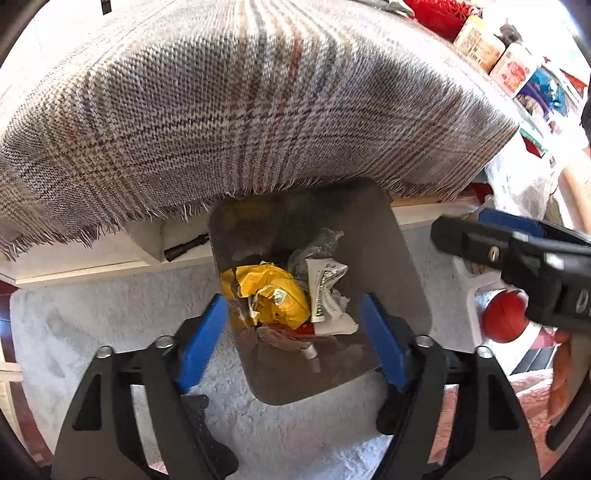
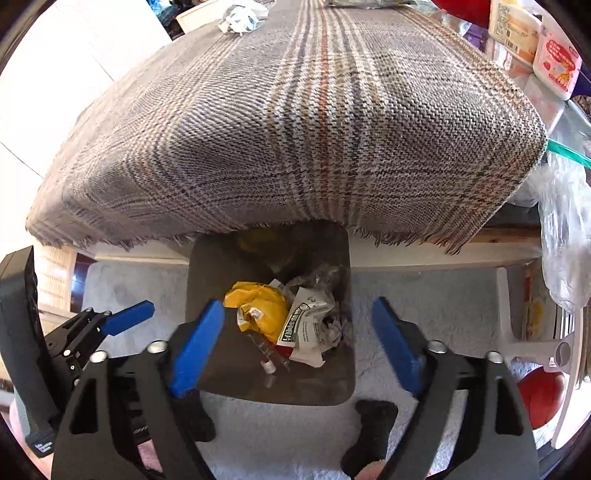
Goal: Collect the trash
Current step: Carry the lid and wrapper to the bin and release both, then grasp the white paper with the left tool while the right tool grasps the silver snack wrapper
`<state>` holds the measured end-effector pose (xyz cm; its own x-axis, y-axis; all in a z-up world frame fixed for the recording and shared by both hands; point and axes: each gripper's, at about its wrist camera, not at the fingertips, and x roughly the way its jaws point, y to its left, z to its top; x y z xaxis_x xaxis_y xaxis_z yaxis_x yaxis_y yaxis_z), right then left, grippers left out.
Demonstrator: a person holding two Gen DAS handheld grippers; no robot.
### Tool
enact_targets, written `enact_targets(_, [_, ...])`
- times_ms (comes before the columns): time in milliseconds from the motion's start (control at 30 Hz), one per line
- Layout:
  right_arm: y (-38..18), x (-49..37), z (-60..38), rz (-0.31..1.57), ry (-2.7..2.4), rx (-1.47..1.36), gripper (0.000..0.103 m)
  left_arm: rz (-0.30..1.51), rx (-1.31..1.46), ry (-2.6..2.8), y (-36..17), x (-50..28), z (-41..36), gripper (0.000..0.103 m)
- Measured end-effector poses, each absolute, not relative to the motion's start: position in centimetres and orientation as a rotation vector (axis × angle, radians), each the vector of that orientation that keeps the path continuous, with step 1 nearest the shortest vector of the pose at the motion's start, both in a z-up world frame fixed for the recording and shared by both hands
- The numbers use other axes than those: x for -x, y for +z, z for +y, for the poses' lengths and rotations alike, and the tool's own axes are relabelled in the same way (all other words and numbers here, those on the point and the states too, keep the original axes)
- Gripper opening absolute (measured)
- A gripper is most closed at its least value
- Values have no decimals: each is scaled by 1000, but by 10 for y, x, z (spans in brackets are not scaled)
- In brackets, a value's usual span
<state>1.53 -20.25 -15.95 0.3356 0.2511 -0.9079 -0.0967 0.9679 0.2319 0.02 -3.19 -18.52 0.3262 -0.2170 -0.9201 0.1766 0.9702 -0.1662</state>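
Observation:
A dark metal trash bin (image 1: 399, 273) stands on the pale carpet below the table edge. Inside lie a crumpled yellow wrapper (image 1: 273, 291), a white printed packet (image 1: 325, 291) and other scraps. My left gripper (image 1: 295, 343) hangs open and empty above the bin. My right gripper (image 2: 299, 343) is also open and empty above the bin (image 2: 207, 266), with the yellow wrapper (image 2: 258, 306) and white packet (image 2: 306, 325) below it. The right gripper shows at the right of the left wrist view (image 1: 480, 236). A crumpled white paper (image 2: 240, 16) lies on the far tabletop.
A plaid fringed cloth (image 1: 240, 110) covers the table and overhangs the bin. Jars and boxes (image 2: 535, 40) stand at the table's right end. A red ball (image 1: 502, 315) sits in a white stand on the right. A clear plastic bag (image 2: 565, 236) hangs at right.

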Motion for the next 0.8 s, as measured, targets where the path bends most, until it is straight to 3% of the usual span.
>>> enact_targets(167, [-135,-8,-207,1131,257,-161,100,1142,58,-277,-156,9,-32,94])
enact_targets(467, [-77,-5,-256,1049,207,-318,100,1144,9,-237,-97,2,-12,95])
enact_targets(800, [-24,-67,-279,1039,140,-283,100,1058,11,-175,-30,-70,5,95])
